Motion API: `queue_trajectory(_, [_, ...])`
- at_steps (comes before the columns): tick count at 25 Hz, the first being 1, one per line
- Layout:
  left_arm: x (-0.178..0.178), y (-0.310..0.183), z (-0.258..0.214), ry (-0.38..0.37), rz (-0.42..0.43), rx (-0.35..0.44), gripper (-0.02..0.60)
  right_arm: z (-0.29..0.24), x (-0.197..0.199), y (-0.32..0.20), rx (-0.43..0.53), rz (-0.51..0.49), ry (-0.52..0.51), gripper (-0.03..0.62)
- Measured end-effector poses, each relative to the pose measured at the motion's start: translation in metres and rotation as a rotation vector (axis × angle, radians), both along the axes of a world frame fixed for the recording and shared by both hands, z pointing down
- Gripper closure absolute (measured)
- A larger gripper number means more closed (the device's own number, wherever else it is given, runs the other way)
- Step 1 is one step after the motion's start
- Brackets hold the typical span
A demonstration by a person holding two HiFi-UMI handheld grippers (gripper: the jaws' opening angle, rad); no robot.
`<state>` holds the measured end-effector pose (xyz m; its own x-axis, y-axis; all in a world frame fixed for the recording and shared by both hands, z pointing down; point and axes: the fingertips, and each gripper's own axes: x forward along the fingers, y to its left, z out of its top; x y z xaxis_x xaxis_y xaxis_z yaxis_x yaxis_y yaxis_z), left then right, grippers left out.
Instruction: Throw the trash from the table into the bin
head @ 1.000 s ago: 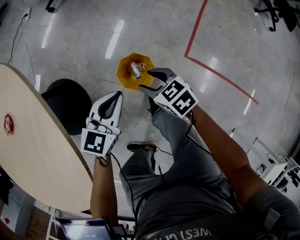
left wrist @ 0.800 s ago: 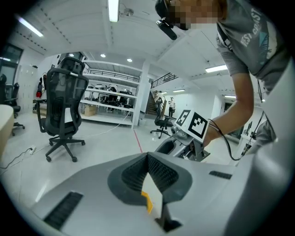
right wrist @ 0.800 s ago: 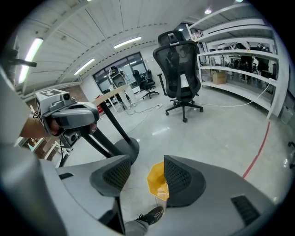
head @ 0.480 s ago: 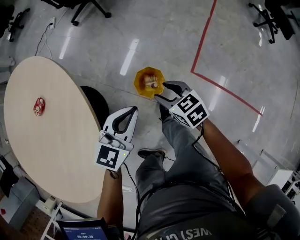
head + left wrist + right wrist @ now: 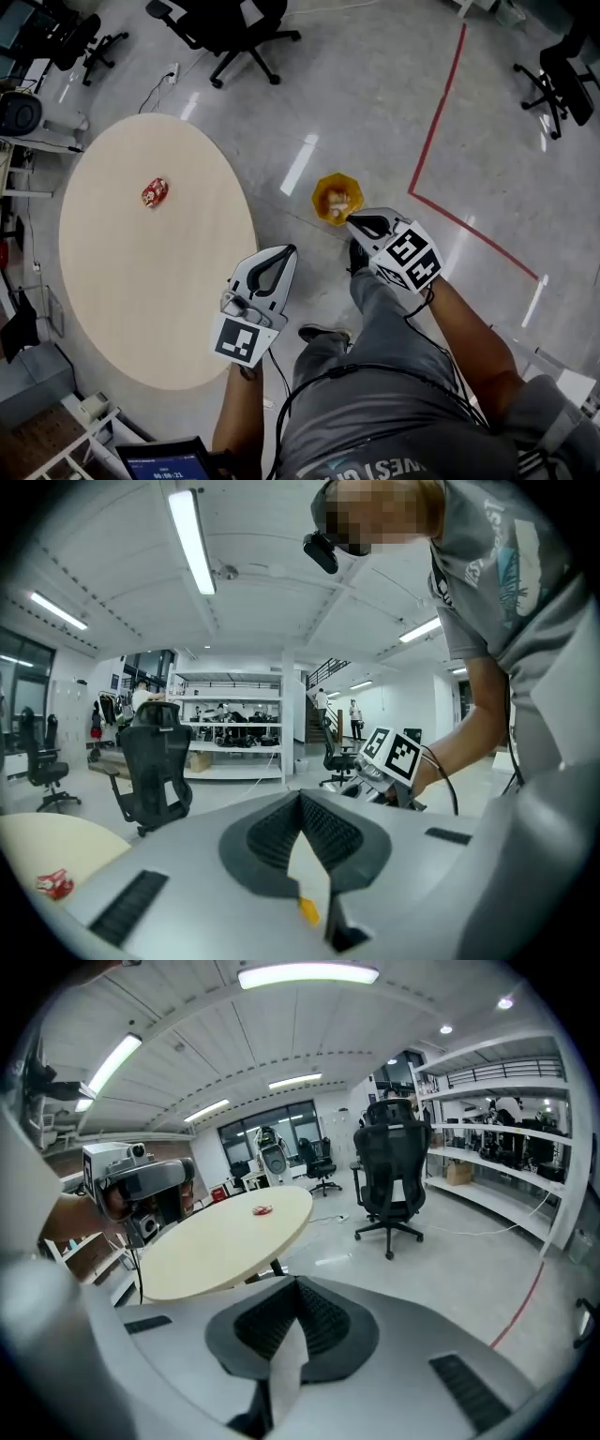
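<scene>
Filling the left of the head view: round beige table (image 5: 141, 281). Orange bin (image 5: 318, 193) sits on the floor at upper centre with pale trash (image 5: 339, 200) inside, kind unclear. Left gripper (image 5: 290, 250) at centre points up-frame toward the bin, jaws pressed together, nothing between. Right gripper (image 5: 353, 223) is just below the bin, tilted down, jaws together too, empty. Red wrapper (image 5: 155, 192) lies on the table's upper left, well apart from both grippers.
</scene>
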<state>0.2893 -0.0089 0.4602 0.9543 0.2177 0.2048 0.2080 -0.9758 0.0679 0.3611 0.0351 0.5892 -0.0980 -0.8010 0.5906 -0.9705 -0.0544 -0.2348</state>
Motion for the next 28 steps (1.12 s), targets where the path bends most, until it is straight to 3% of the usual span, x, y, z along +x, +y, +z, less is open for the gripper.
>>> queue_trajectory(11, [-0.136,-0.022,-0.103,0.105,-0.150,0.089,0.538,-0.119,-0.113,-0.037,0.114,-0.154,0.099,0.583])
queue_trajectory(18, [-0.236,-0.030,-0.159,0.205,-0.221,0.174,0.538,-0.191,-0.188,-0.046,0.183,-0.195,0.195,0.583])
queue_trajectory(21, [-0.280,-0.035,-0.176,0.241,-0.265,0.211,0.538,-0.211,-0.214,-0.050,0.208,-0.205,0.232,0.585])
queue_trajectory(25, [-0.313,-0.049,-0.180,0.275,-0.334,0.234,0.538,-0.219,-0.228,-0.058,0.232,-0.216,0.261,0.583])
queue_trajectory(28, [-0.366,-0.049,-0.193,0.282,-0.387,0.249,0.538,-0.239,-0.274,-0.054,0.248,-0.246,0.285,0.583])
